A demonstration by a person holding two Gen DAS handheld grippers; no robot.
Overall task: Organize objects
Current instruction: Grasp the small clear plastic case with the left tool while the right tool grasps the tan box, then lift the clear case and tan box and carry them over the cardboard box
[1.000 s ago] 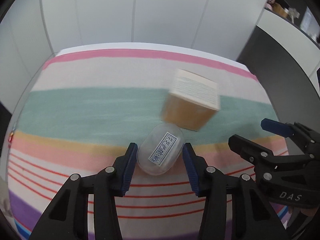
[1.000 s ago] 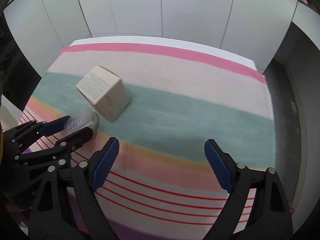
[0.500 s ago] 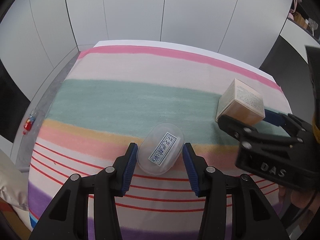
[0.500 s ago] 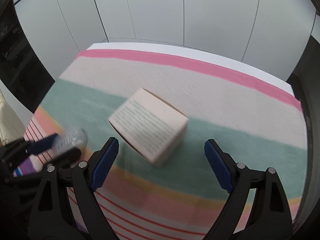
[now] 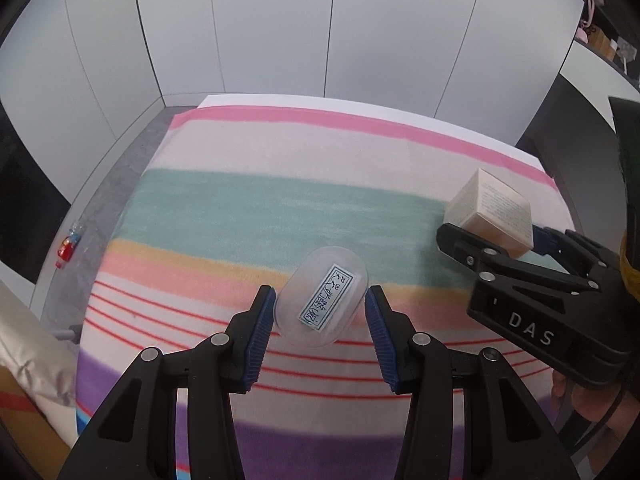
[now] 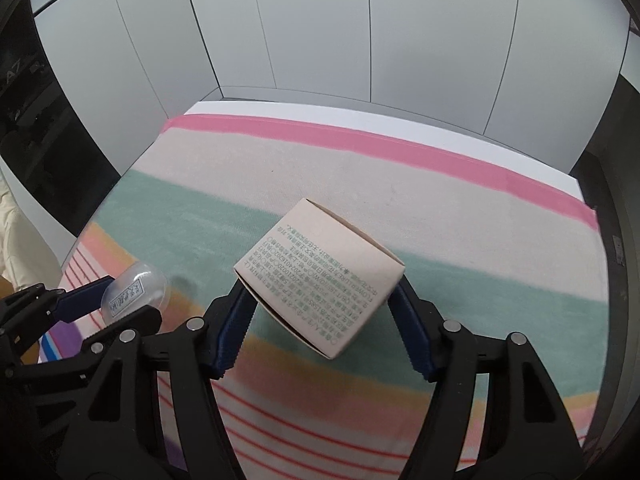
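Observation:
My left gripper [image 5: 320,312] is shut on a clear oval plastic case [image 5: 321,297] with a blue-printed label, held above the striped cloth [image 5: 260,216]. The case also shows in the right wrist view [image 6: 134,290], at the left. My right gripper [image 6: 322,312] is shut on a beige cardboard box [image 6: 320,284] printed with small text, held tilted above the cloth [image 6: 480,280]. In the left wrist view the box [image 5: 490,210] sits in the right gripper [image 5: 492,240] at the right.
The striped cloth covers a white table with edges at the back and sides. White wall panels stand behind. A small red toy [image 5: 68,244] lies on the grey floor at the left. A silver bag [image 5: 28,352] is at the lower left.
My right gripper has moved up to the beige box, closed on it and lifted it off the cloth. My left gripper has risen, still holding the clear case.

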